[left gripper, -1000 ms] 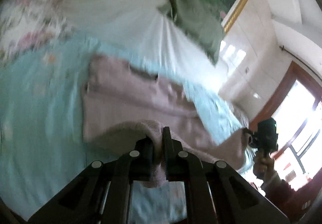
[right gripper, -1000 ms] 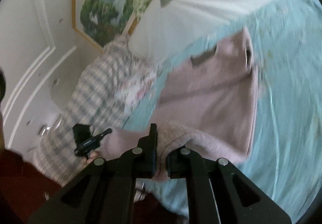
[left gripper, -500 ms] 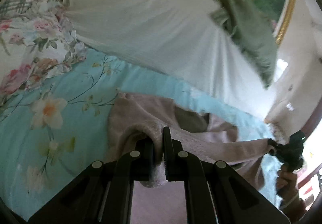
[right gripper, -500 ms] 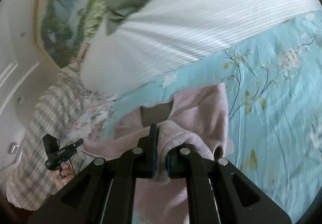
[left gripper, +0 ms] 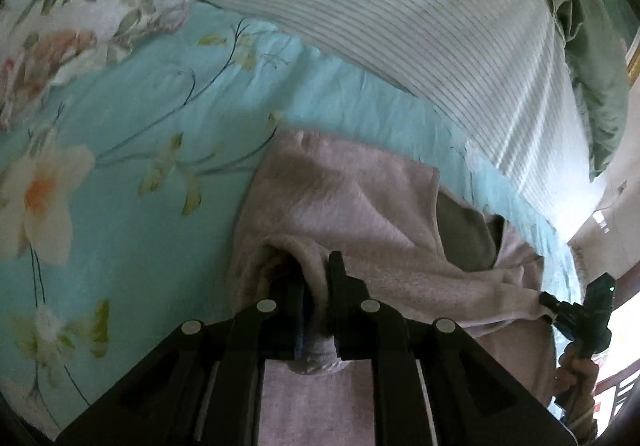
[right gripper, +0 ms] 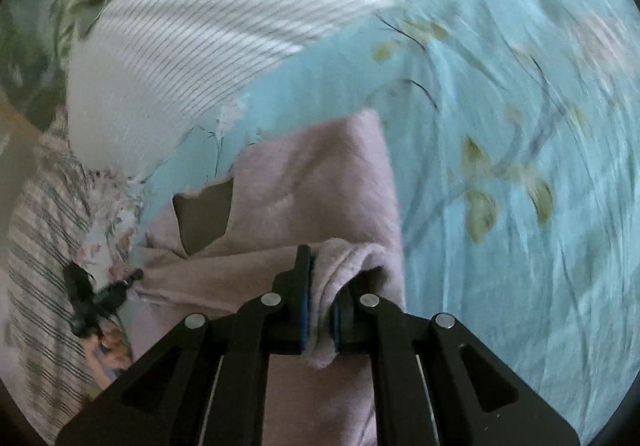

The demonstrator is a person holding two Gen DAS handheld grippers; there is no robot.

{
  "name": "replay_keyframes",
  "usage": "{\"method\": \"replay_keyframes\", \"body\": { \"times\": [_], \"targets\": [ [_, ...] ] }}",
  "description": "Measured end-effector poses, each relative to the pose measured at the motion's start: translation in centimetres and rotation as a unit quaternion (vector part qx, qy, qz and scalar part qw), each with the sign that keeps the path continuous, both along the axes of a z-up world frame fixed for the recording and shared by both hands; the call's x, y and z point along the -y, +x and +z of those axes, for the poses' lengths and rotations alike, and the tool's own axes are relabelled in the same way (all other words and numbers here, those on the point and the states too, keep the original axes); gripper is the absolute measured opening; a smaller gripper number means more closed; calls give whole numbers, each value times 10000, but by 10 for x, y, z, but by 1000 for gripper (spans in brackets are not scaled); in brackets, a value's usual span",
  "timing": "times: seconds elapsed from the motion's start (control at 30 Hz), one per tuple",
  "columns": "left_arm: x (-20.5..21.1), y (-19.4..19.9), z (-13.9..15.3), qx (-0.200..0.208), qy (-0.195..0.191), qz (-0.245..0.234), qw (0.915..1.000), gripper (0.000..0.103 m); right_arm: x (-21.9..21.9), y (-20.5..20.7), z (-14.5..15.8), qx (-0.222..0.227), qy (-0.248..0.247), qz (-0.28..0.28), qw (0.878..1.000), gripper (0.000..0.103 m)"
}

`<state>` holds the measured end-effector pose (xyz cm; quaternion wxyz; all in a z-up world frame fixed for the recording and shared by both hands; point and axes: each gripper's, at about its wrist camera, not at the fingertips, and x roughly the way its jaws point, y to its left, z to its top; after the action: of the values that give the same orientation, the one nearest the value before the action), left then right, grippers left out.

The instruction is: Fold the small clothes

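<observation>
We hold a bunched edge of the pink garment (left gripper: 352, 197) in each claw: the left claw (left gripper: 316, 310) pinches a fold, though its jaws have just been easing apart, and the right claw (right gripper: 320, 310) is clamped on another fold. Beyond both claws the rest of the garment lies on the turquoise floral bedsheet (left gripper: 132, 213), its dark neck opening facing away toward the striped white pillow (left gripper: 400, 17).

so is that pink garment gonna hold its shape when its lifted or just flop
Probably flop: the pink garment bunches into soft folds at the left gripper and the right gripper, and sags between them. It looks fleecy, so likely not slippery. Probably light, since pinched edges carry it.
</observation>
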<state>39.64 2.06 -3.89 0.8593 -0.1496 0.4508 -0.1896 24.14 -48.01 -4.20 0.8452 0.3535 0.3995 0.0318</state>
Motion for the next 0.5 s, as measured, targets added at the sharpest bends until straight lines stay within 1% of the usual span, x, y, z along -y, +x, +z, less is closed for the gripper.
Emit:
{"method": "replay_keyframes", "body": {
  "times": [0.03,0.07,0.1,0.13,0.17,0.2,0.27,0.3,0.33,0.37,0.4,0.43,0.47,0.5],
  "targets": [
    [-3,-7,1,19,-53,2,10000,16,2,-8,3,78,72,-72,9999,14],
    [-6,-20,5,50,-75,-20,10000,24,5,-17,8,147,55,-181,9997,24],
    [-7,-32,8,96,-124,-77,9998,30,5,-32,17,235,-76,-330,9991,31],
    [-6,-44,10,131,-186,-165,9996,33,3,-41,24,377,-181,-388,9984,43],
    [-3,-56,10,163,-220,-306,9992,40,-1,-53,32,573,-315,-399,9971,43],
    [5,-69,10,181,-192,-508,9984,43,-11,-65,40,811,-478,-268,9952,43],
    [30,-90,3,127,-4,-1014,9948,43,-36,-69,46,929,-625,216,9935,43],
    [50,-98,-4,54,165,-1311,9912,42,-56,-63,45,807,-739,580,9923,43],
    [63,-100,-7,26,318,-1428,9892,42,-77,-55,40,528,-960,958,9893,43],
    [75,-101,-10,21,522,-1494,9874,42,-100,-44,33,174,-1280,1314,9829,43],
    [90,-98,-12,60,844,-1526,9847,42,-114,-37,28,-30,-1512,1536,9765,43],
    [98,-93,-12,94,1021,-1524,9830,42,-130,-28,24,-187,-1845,1780,9664,43],
    [101,-88,-11,87,1066,-1513,9827,42,-139,-19,20,-254,-2136,1903,9579,43],
    [104,-78,-11,46,1079,-1473,9832,43,-141,-9,17,-330,-2281,1915,9541,43]
  ]
}}
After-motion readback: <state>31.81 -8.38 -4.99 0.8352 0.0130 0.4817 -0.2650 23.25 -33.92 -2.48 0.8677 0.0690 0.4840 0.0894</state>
